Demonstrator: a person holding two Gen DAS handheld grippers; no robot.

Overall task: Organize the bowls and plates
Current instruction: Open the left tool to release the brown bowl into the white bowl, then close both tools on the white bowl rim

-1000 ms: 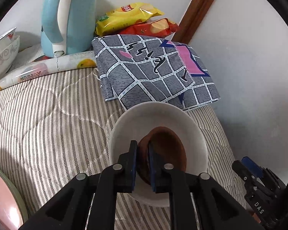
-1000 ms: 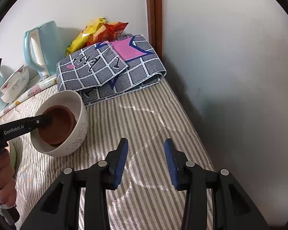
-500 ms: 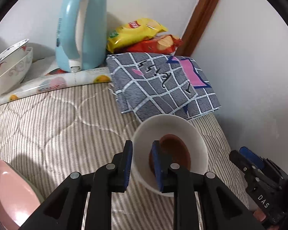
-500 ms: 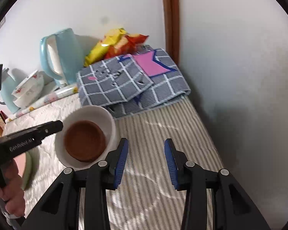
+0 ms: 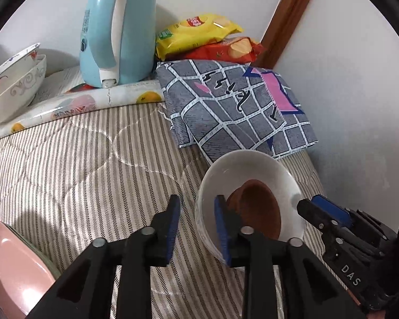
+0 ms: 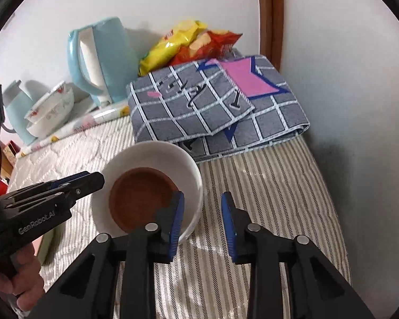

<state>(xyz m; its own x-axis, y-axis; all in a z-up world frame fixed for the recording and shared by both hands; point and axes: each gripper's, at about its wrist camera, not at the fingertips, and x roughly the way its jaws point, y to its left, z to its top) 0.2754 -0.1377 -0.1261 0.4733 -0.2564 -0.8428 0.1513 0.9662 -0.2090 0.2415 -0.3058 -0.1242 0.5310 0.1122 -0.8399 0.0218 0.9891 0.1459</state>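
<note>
A white bowl point(image 5: 255, 164) sits on the striped quilt with a small brown dish point(image 5: 260, 210) inside it; both also show in the right wrist view, bowl point(image 6: 157, 154) and dish point(image 6: 141, 194). My left gripper point(image 5: 195, 219) is open and empty, its jaws astride the bowl's near left rim. My right gripper point(image 6: 202, 216) is open and empty, its jaws astride the bowl's right rim. Two stacked patterned bowls point(image 5: 10, 90) stand at the far left. A pink plate point(image 5: 10, 271) lies at the lower left.
A light-blue kettle point(image 5: 117, 32) stands at the back. Snack bags point(image 5: 202, 40) lie behind a folded grey checked cloth point(image 5: 236, 109). A rolled patterned sheet point(image 5: 77, 103) lies along the back. A wall point(image 5: 359, 93) bounds the right side.
My left gripper let go of the brown dish, opened wide and pulled back to the left. My right gripper moved in to the bowl's right rim.
</note>
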